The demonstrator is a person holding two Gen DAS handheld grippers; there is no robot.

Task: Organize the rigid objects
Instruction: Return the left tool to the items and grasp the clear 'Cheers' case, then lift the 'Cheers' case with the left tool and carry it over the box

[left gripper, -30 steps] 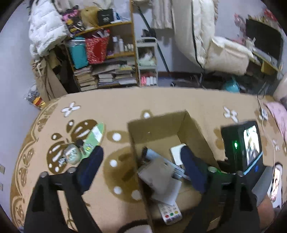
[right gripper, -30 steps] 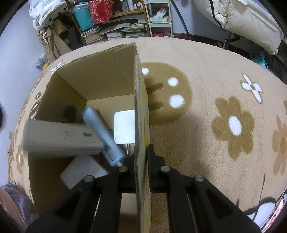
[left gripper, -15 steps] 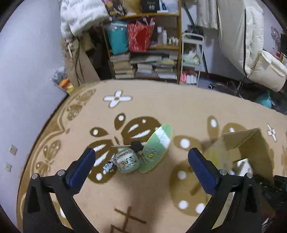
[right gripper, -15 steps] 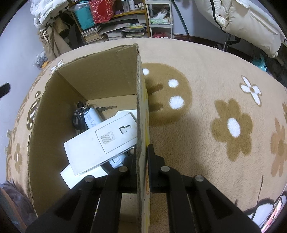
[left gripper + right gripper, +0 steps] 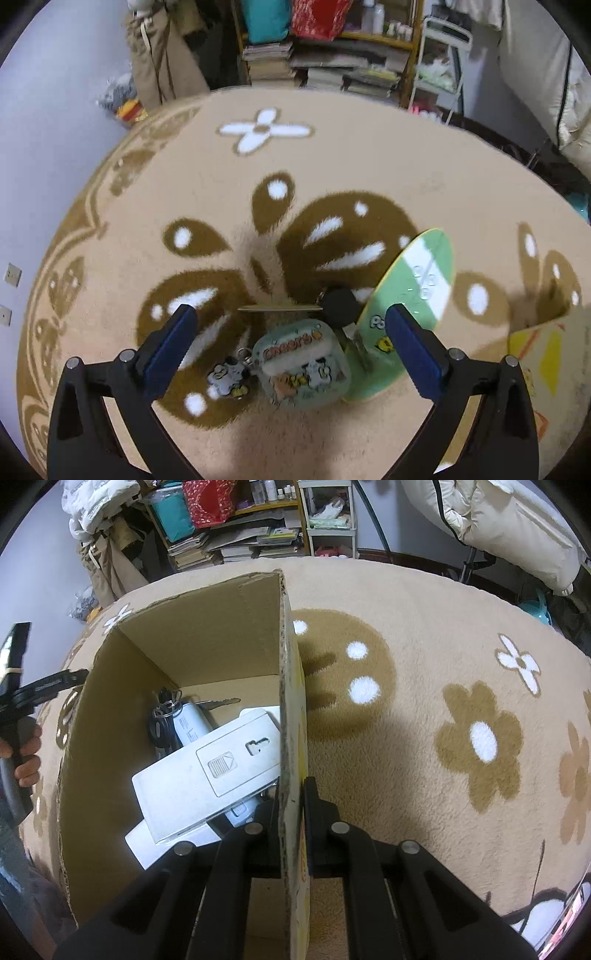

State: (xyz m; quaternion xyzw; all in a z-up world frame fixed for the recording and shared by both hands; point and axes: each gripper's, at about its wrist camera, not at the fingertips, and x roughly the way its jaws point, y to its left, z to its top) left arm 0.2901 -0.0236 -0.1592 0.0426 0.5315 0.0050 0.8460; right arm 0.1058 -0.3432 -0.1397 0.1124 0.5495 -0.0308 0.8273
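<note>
On the beige rug lie a pale green cartoon earbud case (image 5: 303, 363) with a small charm (image 5: 228, 378), a black-headed key (image 5: 334, 305) and a green oval card (image 5: 406, 306). My left gripper (image 5: 290, 341) hangs open just above the case, one blue pad on each side. My right gripper (image 5: 291, 801) is shut on the right wall of the cardboard box (image 5: 207, 627). Inside the box rest a white remote (image 5: 210, 771), a white tube (image 5: 192, 722) and a bunch of keys (image 5: 166, 709).
A cluttered shelf with books (image 5: 332, 66) and a white cart (image 5: 439, 62) stand beyond the rug's far edge. A corner of the box (image 5: 546, 354) shows at the right of the left wrist view. A hand (image 5: 26, 753) holds the left tool beside the box.
My left gripper left the box, swung left over the rug and came down close above the earbud case. The white remote now lies in the box. The right gripper has kept its hold.
</note>
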